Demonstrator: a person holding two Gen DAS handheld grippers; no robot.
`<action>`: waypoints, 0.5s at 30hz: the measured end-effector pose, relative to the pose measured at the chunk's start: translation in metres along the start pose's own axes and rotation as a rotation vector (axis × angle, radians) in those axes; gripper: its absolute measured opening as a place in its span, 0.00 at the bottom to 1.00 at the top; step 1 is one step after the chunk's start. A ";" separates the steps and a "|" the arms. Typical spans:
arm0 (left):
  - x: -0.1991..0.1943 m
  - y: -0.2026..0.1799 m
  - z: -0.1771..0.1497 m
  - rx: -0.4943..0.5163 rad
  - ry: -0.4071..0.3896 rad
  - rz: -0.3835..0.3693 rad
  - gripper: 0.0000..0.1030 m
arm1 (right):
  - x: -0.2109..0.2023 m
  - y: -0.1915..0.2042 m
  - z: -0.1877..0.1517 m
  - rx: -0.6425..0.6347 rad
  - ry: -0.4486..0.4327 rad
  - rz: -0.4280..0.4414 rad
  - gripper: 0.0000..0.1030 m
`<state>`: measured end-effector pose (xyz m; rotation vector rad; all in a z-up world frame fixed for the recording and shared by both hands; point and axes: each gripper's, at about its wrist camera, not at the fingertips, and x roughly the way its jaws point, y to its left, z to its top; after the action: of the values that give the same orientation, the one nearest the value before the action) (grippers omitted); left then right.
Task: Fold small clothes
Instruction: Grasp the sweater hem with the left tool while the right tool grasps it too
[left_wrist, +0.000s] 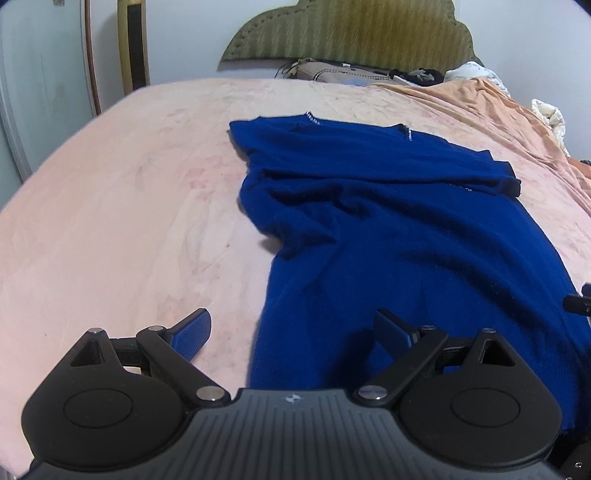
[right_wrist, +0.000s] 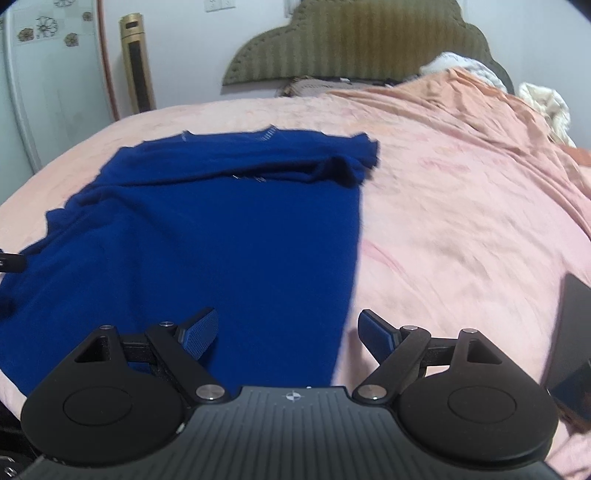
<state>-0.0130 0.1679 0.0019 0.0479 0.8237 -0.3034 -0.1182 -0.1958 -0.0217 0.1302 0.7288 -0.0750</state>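
**foldnoob:** Grippers first, since they're closest to the cameras. Left gripper (left_wrist: 291, 334) is spread wide with nothing in it, straddling the near left edge of the blue sweater (left_wrist: 388, 229): one pad over the bedsheet (left_wrist: 110, 221), the other over the knit. Right gripper (right_wrist: 286, 330) does the same at the sweater's near right edge, jaws wide, empty, not touching cloth as far as I can see.

**tidy_tom:** Makes sense, my guess is each one is lined up on a bottom corner so both can pinch the hem together and carry it toward the collar.

**foldnoob:** Probably. The sweater lies front-down-ish in the middle of the bed, hem nearest the grippers, neckline at the far end toward the headboard (left_wrist: 354, 33).

**tidy_tom:** How does it look?

**foldnoob:** Deep blue, fuzzy knit, mostly flat. Sleeves seem already folded across the upper body, leaving a bunched ridge beyond the sweater's middle. Little silvery trim near the neck. A few wrinkles on its left side. Beyond it, an orange blanket (right_wrist: 461, 99) is heaped near the headboard.
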 end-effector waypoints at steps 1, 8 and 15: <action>0.002 0.002 -0.001 -0.013 0.007 -0.014 0.93 | 0.001 -0.003 -0.002 0.013 0.009 -0.001 0.80; 0.014 0.003 -0.006 -0.070 0.044 -0.142 0.84 | -0.001 -0.008 -0.012 0.024 0.033 0.040 0.64; 0.015 -0.001 -0.001 -0.091 0.058 -0.189 0.10 | 0.000 0.002 -0.007 0.032 0.017 0.106 0.08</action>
<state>-0.0044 0.1635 -0.0100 -0.1076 0.9003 -0.4438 -0.1223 -0.1929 -0.0270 0.2000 0.7365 0.0156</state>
